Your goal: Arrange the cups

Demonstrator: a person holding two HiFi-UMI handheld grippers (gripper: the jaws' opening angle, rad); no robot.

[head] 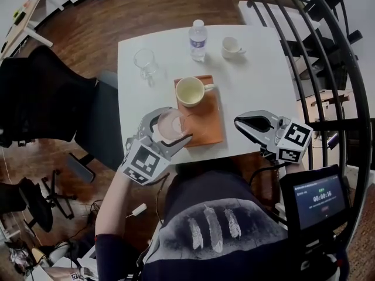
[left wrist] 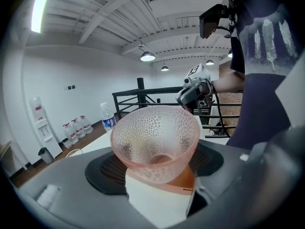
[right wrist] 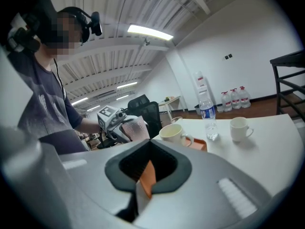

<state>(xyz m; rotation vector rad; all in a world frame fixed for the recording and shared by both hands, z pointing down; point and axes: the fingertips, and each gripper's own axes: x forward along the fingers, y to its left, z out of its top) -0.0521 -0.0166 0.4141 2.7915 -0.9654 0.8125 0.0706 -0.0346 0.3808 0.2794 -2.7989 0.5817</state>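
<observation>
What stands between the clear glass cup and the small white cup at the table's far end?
A plastic water bottle stands between the clear glass cup and the white cup; the head view shows it.

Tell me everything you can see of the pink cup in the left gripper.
The pink cup is translucent and dimpled, glass by its look, flaring from a narrow base to a wide mouth; no handle, apparently empty. The left gripper grips its sides, mouth up, at the near-left edge of the orange tray. Nothing else visibly touches it.
</observation>
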